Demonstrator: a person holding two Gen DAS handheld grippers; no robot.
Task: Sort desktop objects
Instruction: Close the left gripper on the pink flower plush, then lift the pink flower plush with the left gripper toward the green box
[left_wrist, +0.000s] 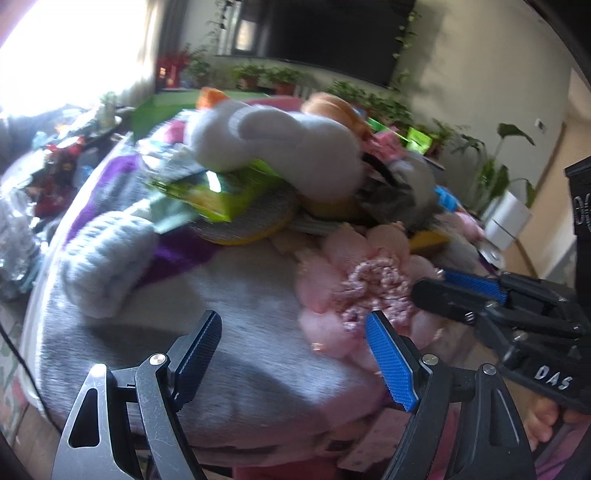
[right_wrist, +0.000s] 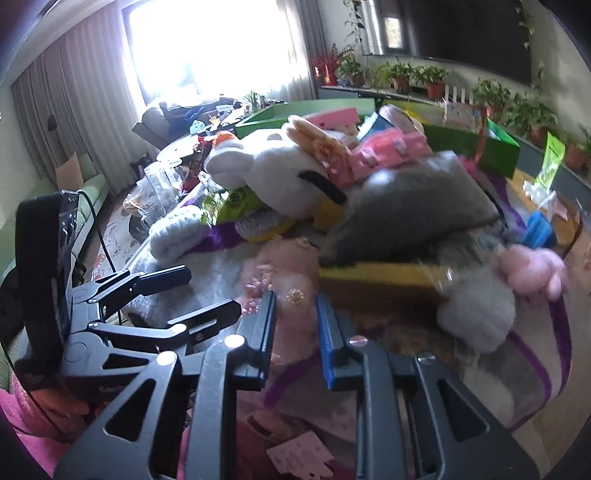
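A pink fabric flower with a beaded centre (left_wrist: 354, 273) lies on a grey fleece cloth (left_wrist: 221, 295) at the near edge of a heap of soft things. My right gripper (right_wrist: 295, 299) is shut on the near petals of that flower (right_wrist: 284, 269); in the left wrist view it (left_wrist: 428, 286) comes in from the right onto the flower's edge. My left gripper (left_wrist: 293, 321) stands open just above the grey cloth, left of the flower, with nothing held. It also shows at the left of the right wrist view (right_wrist: 212, 291).
A white plush toy (left_wrist: 280, 147) tops the heap, over a green snack packet (left_wrist: 221, 192) and a round scrub pad (left_wrist: 251, 221). A pale blue knitted roll (left_wrist: 107, 266) lies left. A grey cushion (right_wrist: 413, 199), a yellow box (right_wrist: 373, 277) and green trays (right_wrist: 472, 144) stand behind.
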